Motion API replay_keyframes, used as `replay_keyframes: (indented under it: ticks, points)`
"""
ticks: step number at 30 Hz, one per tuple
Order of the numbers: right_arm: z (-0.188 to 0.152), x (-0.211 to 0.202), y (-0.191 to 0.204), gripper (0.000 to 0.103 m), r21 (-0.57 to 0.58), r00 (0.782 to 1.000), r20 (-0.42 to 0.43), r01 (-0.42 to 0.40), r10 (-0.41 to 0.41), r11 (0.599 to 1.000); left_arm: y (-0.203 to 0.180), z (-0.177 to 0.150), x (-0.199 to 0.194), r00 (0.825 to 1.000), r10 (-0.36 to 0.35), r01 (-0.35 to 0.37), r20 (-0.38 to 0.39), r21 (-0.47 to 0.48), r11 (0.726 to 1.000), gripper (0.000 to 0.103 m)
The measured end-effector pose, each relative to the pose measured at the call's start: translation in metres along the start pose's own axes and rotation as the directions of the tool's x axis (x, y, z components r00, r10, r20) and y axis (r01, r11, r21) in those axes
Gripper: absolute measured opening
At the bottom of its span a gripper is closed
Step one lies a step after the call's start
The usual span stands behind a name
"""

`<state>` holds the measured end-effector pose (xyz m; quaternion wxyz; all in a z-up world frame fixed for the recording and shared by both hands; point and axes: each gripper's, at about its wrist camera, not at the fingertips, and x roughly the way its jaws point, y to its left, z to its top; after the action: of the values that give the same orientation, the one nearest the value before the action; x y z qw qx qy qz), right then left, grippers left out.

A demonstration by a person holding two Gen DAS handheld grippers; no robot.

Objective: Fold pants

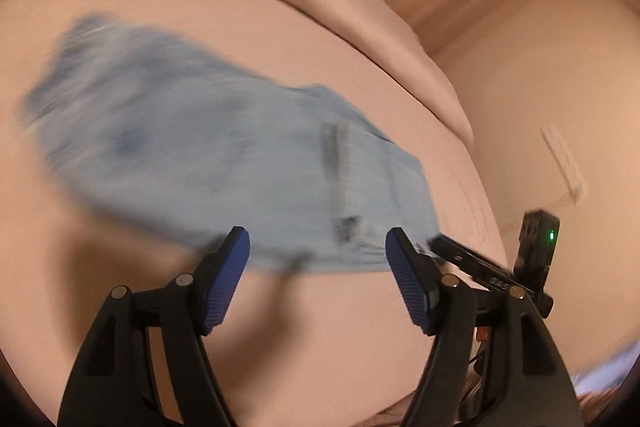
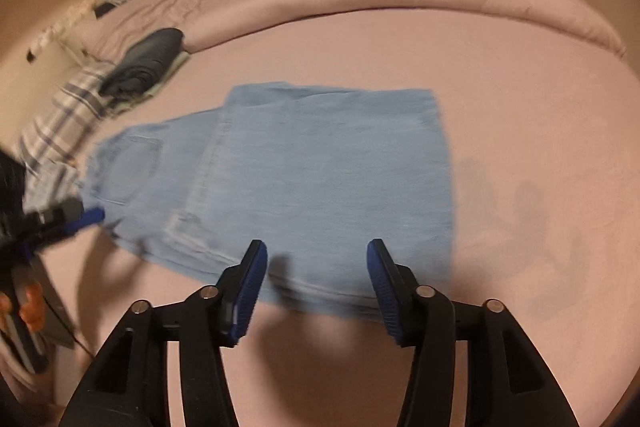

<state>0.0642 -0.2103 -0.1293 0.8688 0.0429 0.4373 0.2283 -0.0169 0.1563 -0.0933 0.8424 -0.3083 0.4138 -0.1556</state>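
Two blue pads of the right gripper (image 2: pixel 316 267) stand wide apart with nothing between them, just over the near edge of the folded light blue pants (image 2: pixel 304 171). These lie flat on the pink bed (image 2: pixel 520 131). At nine o'clock, the left gripper (image 1: pixel 318 255) is wide and empty too.

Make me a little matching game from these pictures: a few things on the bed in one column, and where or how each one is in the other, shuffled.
Things:
1. light blue jeans
2. dark folded garment
3. plaid cloth
4. right gripper

Descriptions:
A. rolled or folded small, far left near the pillow end
B. jaws open, nothing between the pads
C. lying folded flat in the middle of the pink sheet
D. checked pattern, at the left edge of the bed

Pairs: 1-C, 2-A, 3-D, 4-B
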Motion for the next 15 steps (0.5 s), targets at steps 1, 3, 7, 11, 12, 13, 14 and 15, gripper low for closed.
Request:
replay_keyframes:
  ticks: [1, 3, 7, 11, 12, 13, 14, 15]
  points:
    - [0.0, 0.001, 0.003, 0.07, 0.012, 1.0, -0.009, -0.029, 0.029, 0.999, 0.015, -0.004, -0.012, 1.0, 0.007, -0.006, 0.019, -0.052, 0.999, 0.071]
    - [0.002, 0.006, 0.013, 0.084, 0.023, 0.997, -0.019, -0.079, 0.079, 0.997, 0.045, -0.012, -0.03, 0.998, 0.011, -0.002, 0.057, -0.161, 0.987, 0.071]
    - [0.011, 0.016, 0.036, 0.085, 0.001, 0.995, -0.026, -0.101, 0.101, 0.995, 0.086, -0.015, -0.036, 0.995, 0.028, 0.004, 0.094, -0.327, 0.945, 0.071]
    - [0.018, 0.021, 0.052, 0.085, 0.011, 0.987, -0.026, -0.16, 0.16, 0.987, 0.1, -0.004, -0.027, 0.987, 0.004, 0.061, 0.159, -0.398, 0.915, 0.071]
    - [0.019, 0.022, 0.056, 0.085, 0.008, 0.987, -0.024, -0.16, 0.16, 0.987, 0.103, 0.002, -0.025, 0.984, 0.005, 0.07, 0.176, -0.413, 0.908, 0.071]
    - [0.02, 0.022, 0.059, 0.085, 0.005, 0.987, -0.024, -0.158, 0.159, 0.987, 0.1, 0.005, -0.023, 0.982, 0.003, 0.078, 0.188, -0.423, 0.903, 0.071]
    - [0.02, 0.023, 0.062, 0.085, 0.002, 0.987, -0.026, -0.158, 0.158, 0.987, 0.102, 0.012, -0.02, 0.978, 0.004, 0.089, 0.207, -0.439, 0.894, 0.071]
    - [0.021, 0.025, 0.064, 0.085, 0.001, 0.987, -0.031, -0.161, 0.161, 0.987, 0.104, 0.018, -0.017, 0.976, 0.008, 0.095, 0.219, -0.454, 0.886, 0.071]
